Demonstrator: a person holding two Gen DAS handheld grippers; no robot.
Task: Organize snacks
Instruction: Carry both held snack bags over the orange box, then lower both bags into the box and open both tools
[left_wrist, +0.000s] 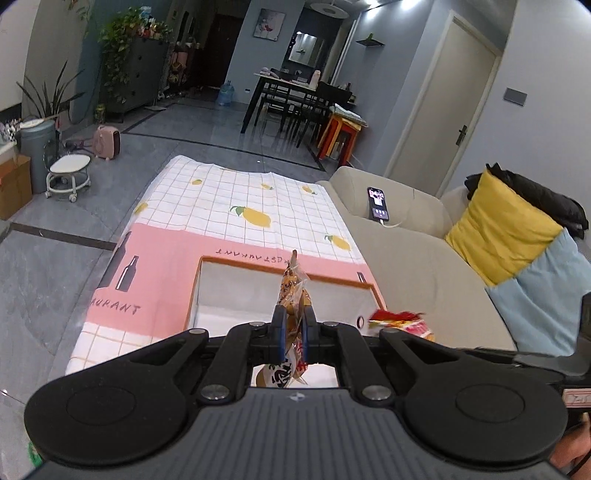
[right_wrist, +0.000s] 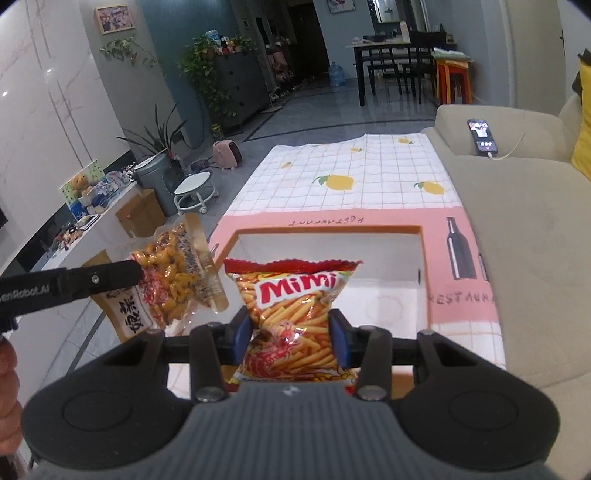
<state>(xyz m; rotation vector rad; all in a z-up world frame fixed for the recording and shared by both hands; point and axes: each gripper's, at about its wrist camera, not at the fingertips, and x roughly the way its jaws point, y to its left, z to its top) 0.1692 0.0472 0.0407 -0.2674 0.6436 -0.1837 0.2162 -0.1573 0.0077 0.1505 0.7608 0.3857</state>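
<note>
Both packets are up in the air over the white box (right_wrist: 384, 295) on the tabletop (right_wrist: 369, 173). The left claw (left_wrist: 294, 325) is pressed together on a thin edge of the clear bag of fried snacks (right_wrist: 173, 280), and most of that bag hangs free below and ahead of the grip. I'd worry about it sliding out or swinging, since so little film is pinched. The right claw (right_wrist: 291, 332) squeezes the red Mimi packet (right_wrist: 295, 299) across its puffy middle; too hard a squeeze could crush the sticks or pop the seal, and the slick foil might squirt loose.

The two packets hang just beside each other, so they could knock together as they go down. The box's orange rim (right_wrist: 328, 230) could catch a dangling corner. The sofa (right_wrist: 517, 229) runs close along the right, with a charging phone (right_wrist: 482, 136) on its arm, well clear of the box.
</note>
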